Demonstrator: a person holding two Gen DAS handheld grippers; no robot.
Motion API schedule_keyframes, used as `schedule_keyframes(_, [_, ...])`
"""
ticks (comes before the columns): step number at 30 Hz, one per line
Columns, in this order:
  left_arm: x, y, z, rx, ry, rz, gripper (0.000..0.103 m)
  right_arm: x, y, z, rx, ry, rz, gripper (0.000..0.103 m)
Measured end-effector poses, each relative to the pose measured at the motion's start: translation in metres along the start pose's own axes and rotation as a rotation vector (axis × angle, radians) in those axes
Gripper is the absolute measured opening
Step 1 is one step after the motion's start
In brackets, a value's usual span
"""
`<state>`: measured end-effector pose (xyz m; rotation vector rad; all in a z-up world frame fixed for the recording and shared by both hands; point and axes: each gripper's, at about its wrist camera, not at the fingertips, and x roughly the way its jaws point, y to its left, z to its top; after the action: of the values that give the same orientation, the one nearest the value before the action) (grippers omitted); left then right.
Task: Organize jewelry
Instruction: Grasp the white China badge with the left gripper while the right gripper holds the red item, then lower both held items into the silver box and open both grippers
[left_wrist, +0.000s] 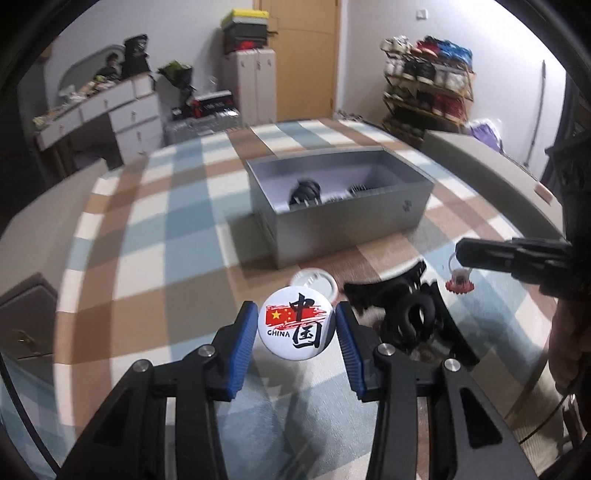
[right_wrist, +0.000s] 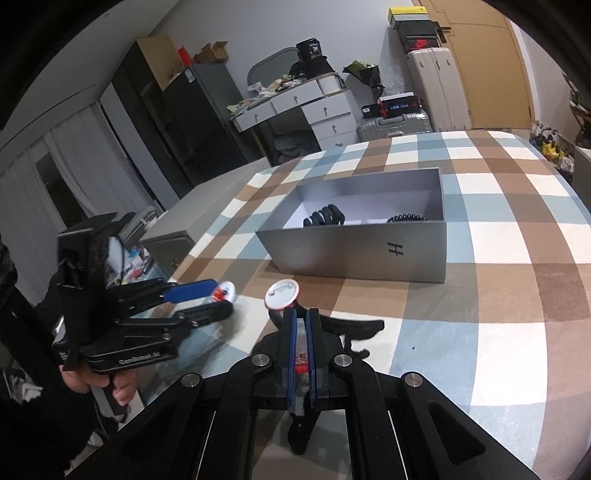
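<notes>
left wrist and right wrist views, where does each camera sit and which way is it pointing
Left wrist: sits behind the left gripper, facing across the checked bed at the grey box; its blue-padded fingers hold a China badge.
Right wrist: sits behind the right gripper, facing the grey box from further right; it is shut on a small red-and-clear trinket, with the person's left hand beside it.
Shared: the box, a face-down badge, a black hair claw, and each other's gripper.

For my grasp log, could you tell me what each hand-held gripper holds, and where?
Left hand-held gripper: China badge, pinched at its side edges. Right hand-held gripper: small red-and-clear trinket, squeezed between the pads.
</notes>
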<state>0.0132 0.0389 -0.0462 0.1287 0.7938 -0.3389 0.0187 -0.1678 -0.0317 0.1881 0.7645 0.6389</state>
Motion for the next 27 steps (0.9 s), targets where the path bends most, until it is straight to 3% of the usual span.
schedule_keyframes(9, [-0.009,0.001,0.031,-0.042,-0.086,0.028,0.037,-0.005,-0.001,0.035,-0.022,-0.047,-0.008,0.005])
schedule_keyframes(17, [0.001,0.009,0.068,-0.118,-0.120,-0.032,0.037,-0.005,-0.004,0.078,-0.067,-0.100,-0.023,0.005])
schedule_keyframes(27, [0.036,0.002,0.092,-0.147,-0.065,-0.115,0.037,0.026,-0.025,0.111,-0.042,-0.068,-0.053,0.005])
